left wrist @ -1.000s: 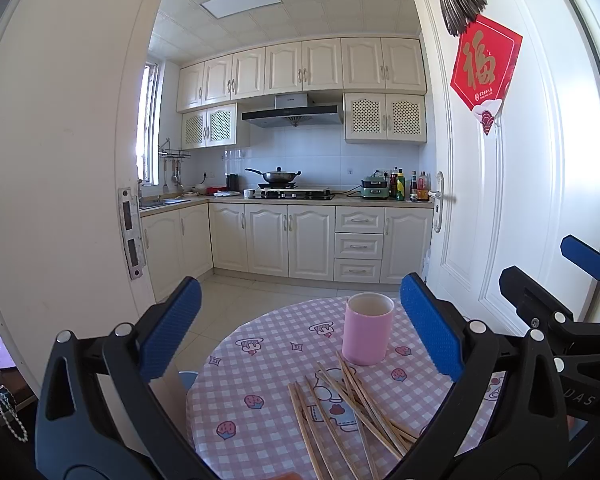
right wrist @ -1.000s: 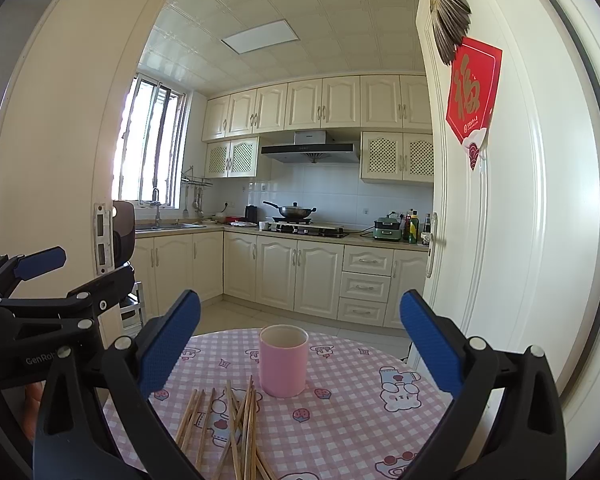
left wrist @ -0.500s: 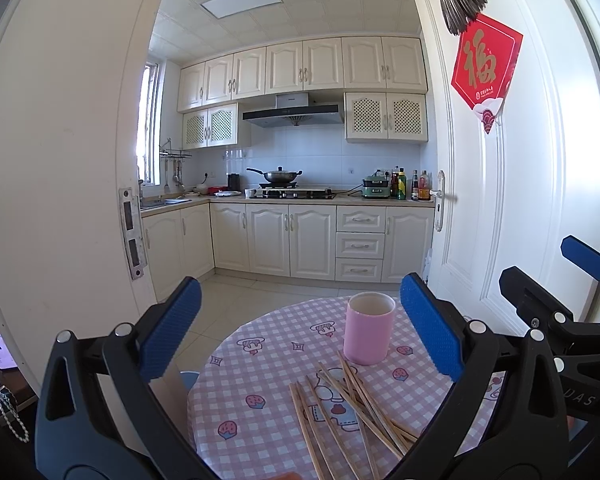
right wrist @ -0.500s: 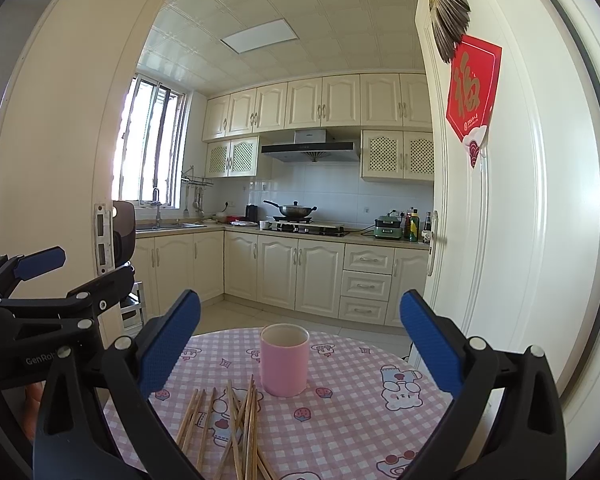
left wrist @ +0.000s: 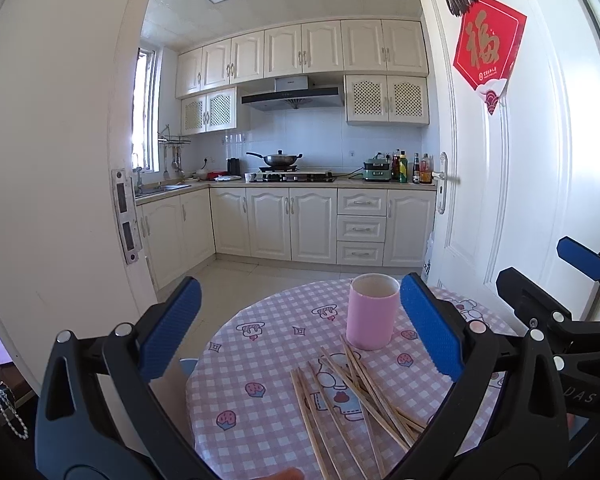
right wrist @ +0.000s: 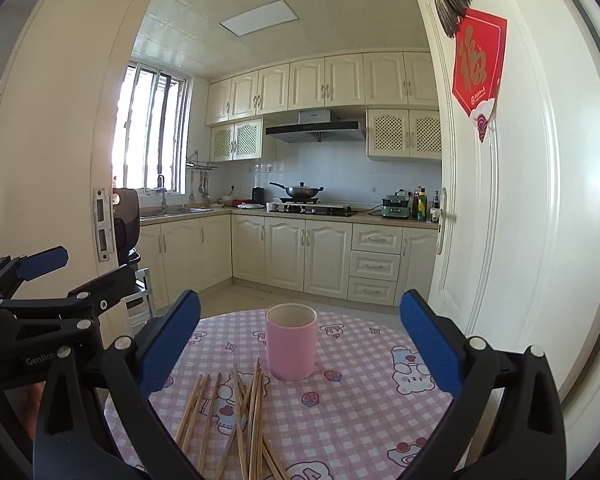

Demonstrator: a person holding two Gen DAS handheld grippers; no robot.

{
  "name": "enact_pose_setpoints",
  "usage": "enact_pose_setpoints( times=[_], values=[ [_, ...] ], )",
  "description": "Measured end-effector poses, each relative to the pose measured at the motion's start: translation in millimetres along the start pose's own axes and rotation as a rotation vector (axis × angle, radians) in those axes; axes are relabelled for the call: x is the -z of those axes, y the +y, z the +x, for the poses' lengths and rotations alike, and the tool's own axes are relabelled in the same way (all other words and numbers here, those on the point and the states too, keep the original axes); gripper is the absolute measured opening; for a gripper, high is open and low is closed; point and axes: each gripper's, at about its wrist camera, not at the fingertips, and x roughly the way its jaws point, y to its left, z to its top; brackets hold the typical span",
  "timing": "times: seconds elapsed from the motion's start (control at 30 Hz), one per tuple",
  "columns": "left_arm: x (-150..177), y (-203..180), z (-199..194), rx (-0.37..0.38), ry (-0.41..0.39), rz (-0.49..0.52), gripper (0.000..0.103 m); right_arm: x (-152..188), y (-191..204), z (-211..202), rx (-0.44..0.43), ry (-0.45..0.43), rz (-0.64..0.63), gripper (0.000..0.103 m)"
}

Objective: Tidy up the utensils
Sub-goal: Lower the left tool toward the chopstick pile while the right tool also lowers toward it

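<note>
A pink cup (left wrist: 372,311) (right wrist: 291,341) stands upright and looks empty on a round table with a pink checked cloth (left wrist: 260,344) (right wrist: 364,400). Several wooden chopsticks (left wrist: 356,396) (right wrist: 236,412) lie loose in a crossed pile in front of the cup. My left gripper (left wrist: 300,332) hangs open above the table's near side, nothing between its blue pads. My right gripper (right wrist: 300,340) is open too, held above the table and facing the cup. Each gripper shows at the edge of the other's view, the right gripper (left wrist: 572,300) at the right and the left gripper (right wrist: 48,292) at the left.
A white door (left wrist: 512,184) stands open just right of the table, with a red paper sign (left wrist: 488,52) on it. A door frame (left wrist: 48,160) rises at the left. Beyond is a kitchen with cream cabinets (left wrist: 292,220) and a wok (left wrist: 278,158) on the stove.
Both views have crept slightly; the cup and chopsticks sit a touch lower and nearer in frame. Both grippers stay open and nothing on the table has moved.
</note>
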Motion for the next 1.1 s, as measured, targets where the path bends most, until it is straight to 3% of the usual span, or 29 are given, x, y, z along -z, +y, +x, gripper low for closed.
enact_pose_setpoints(
  times=[0.13,0.3,0.53,0.7,0.77,0.87,1.1],
  values=[
    [7.2,0.1,13.6,0.017,0.055,0.006,0.097,8.2,-3.5,11.4,-0.026,0.045,0.022,0.096],
    [24.0,8.6,43.1,0.021,0.182,0.005,0.097,22.2,-8.9,30.0,-0.010,0.125,0.033,0.096],
    [60.9,45.6,93.4,0.073,0.409,-0.138,0.097,48.2,-22.6,55.7,0.012,0.251,0.051,0.096],
    [91.9,48.3,124.3,0.105,0.556,-0.140,0.077,64.3,-28.3,70.7,-0.027,0.336,0.069,0.093],
    [103.6,48.0,139.6,0.135,0.629,-0.164,0.063,71.3,-29.3,76.3,-0.050,0.369,0.076,0.087],
    [121.3,49.1,156.5,0.148,0.711,-0.182,0.050,81.2,-31.2,86.2,-0.086,0.422,0.084,0.080],
    [138.6,41.6,184.6,0.083,0.801,-0.119,0.047,94.9,-29.8,105.7,-0.136,0.498,0.110,0.077]
  ],
)
